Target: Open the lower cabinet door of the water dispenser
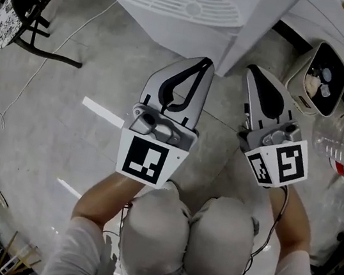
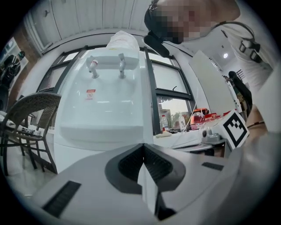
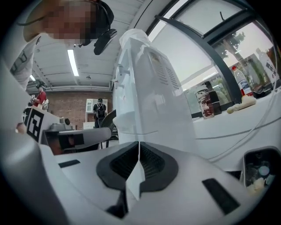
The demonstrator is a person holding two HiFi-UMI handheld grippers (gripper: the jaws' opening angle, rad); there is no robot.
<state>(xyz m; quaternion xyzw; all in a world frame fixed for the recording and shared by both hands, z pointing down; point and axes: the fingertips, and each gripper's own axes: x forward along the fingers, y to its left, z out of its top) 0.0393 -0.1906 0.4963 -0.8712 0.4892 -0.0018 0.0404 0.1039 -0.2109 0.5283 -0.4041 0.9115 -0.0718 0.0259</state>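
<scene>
While the head view looks steeply down, the left gripper [image 1: 202,62] and the right gripper [image 1: 253,69] are seen side by side, each with its fingers pressed together on nothing, and the tall white plastic water dispenser [image 1: 179,12] stands close ahead of both sets of fingertips. Through the left gripper view, closed, empty fingers are shown; the dispenser's front is faced straight ahead of them, its two taps [image 2: 93,67] high above them, and its lower cabinet door [image 2: 74,151] just beyond them, largely hidden by the gripper's body. Through the right gripper view, shut fingers are again seen, with the dispenser's side wall close ahead of the tips.
</scene>
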